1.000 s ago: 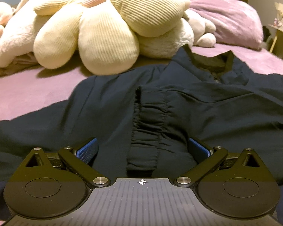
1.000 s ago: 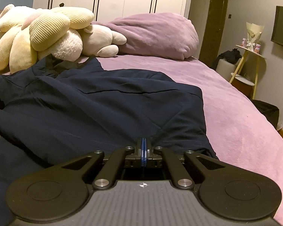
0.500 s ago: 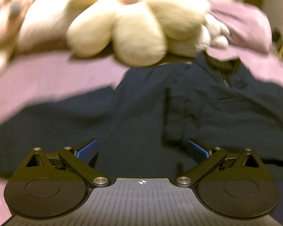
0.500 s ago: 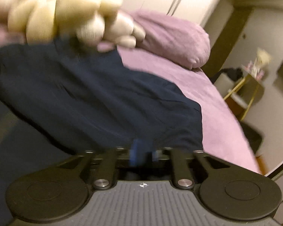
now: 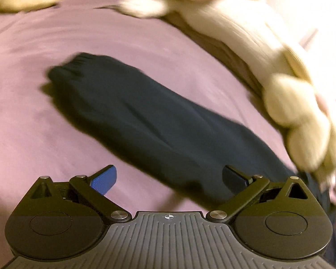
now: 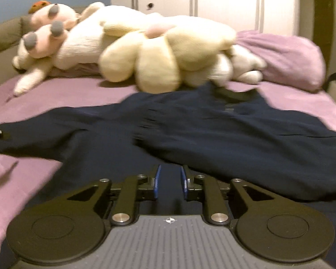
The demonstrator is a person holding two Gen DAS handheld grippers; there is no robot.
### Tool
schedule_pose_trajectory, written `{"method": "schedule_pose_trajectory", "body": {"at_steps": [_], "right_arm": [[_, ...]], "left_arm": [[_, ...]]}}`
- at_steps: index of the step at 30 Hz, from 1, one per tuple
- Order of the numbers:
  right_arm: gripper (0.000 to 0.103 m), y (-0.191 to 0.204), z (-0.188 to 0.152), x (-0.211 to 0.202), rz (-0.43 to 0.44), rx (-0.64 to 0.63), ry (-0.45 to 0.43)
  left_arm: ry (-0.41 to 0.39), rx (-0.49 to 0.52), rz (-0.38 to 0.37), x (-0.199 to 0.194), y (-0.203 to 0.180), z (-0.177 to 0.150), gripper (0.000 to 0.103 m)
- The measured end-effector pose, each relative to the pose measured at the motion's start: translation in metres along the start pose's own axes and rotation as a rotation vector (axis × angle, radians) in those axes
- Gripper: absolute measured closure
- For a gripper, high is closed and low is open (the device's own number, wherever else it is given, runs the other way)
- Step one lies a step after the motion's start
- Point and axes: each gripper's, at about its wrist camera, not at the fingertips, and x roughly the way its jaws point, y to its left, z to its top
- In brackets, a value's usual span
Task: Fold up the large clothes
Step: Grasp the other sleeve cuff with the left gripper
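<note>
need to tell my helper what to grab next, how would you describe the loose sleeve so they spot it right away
On the purple bed, a dark navy jacket lies below the pile of cream plush toys. Its sleeve stretches alone across bare sheet and ends in a gathered ribbed cuff.

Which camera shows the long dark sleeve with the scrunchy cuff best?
The left wrist view: the dark navy fabric sleeve stretches across the purple bedsheet to its gathered cuff, though blurred. The right wrist view shows it only side-on at the far left, its end cut off.
</note>
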Motion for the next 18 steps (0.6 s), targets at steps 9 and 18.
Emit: {"method": "schedule_pose_trajectory", "body": {"at_steps": [9,18], "right_arm": [[0.085,0.060,-0.001,0.056,0.065,0.057,0.108],[0.084,0.037,-0.017,0.036,0.037,0.075,0.081]], "left_arm": [[-0.055,-0.315,0.013,0.025,0.060,0.046,0.070],[-0.093,-0.020,-0.176,-0.019,-0.023,0.049,0.091]]}}
